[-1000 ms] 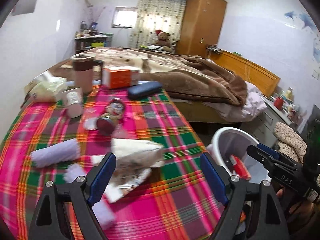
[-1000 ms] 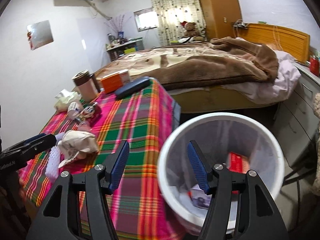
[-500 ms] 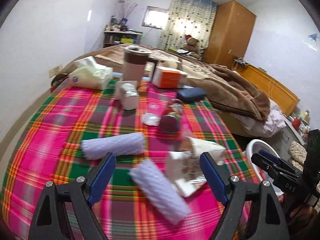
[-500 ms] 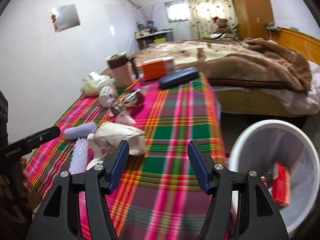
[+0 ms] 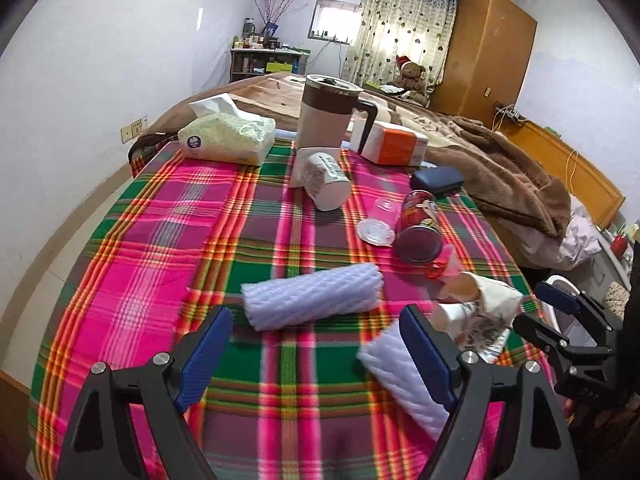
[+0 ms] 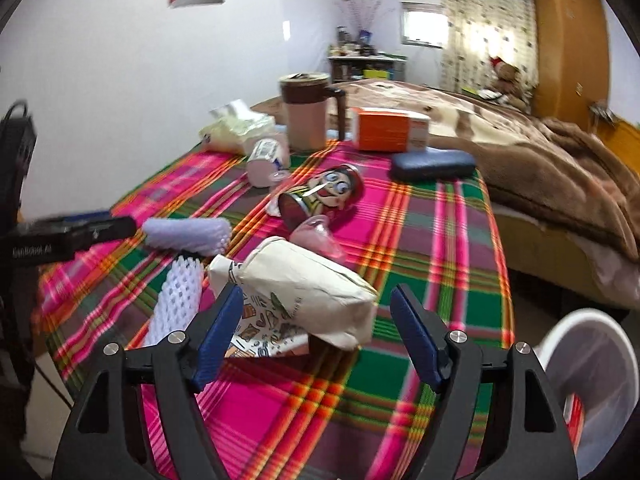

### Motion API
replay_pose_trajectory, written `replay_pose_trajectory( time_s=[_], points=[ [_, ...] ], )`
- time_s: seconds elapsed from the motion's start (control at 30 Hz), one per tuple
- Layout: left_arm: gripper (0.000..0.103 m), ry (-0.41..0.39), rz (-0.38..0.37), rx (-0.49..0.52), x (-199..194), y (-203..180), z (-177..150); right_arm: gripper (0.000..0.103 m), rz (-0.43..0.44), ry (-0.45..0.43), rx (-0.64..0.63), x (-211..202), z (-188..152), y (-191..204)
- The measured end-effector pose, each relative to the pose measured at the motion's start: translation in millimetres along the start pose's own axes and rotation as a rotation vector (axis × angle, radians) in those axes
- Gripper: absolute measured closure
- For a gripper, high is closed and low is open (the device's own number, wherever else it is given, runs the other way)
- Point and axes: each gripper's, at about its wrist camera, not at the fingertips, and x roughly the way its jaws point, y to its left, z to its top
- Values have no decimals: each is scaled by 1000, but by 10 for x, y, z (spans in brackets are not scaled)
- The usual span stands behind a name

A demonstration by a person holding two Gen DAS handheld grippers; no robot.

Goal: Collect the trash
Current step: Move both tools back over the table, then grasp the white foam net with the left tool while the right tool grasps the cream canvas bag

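The paper bag (image 6: 304, 284) lies crosswise just ahead of the right claw (image 6: 316, 332), probably nearest the table's bin-side edge; jaws opening, empty.

Woven plaid cloth (image 5: 160, 240) — matt, covering the table; two rolls of white foam netting (image 5: 312, 300), ribbed and soft-looking. Crumpled paper bag (image 6: 300, 284), matt cream with printed underside; tipped can (image 6: 320, 196) with glossy printed metal; clear plastic lid (image 5: 376, 234). Fleecy brown blanket (image 5: 500, 168) — beside a lacquered wood wardrobe (image 5: 488, 52); smooth white plastic bin (image 6: 592, 364).
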Motion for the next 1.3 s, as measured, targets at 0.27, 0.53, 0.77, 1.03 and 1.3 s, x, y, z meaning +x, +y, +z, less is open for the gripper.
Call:
replay_pose_trajectory(
  time_s=[0.27, 0.53, 0.77, 1.03, 1.3],
  points=[
    [17, 58, 12, 95, 310, 19, 86, 26, -43, 79, -21, 261, 74, -76],
    [18, 111, 43, 146, 553, 48, 115, 26, -16, 132, 168, 422, 66, -430],
    [18, 138, 71, 134, 699, 142, 124, 42, -18, 127, 180, 414, 76, -486],
    [30, 190, 42, 141, 831, 141, 103, 75, -11, 139, 119, 541, 118, -440],
    [42, 187, 22, 152, 817, 88, 105, 78, -43, 122, 144, 507, 95, -477]
  ],
)
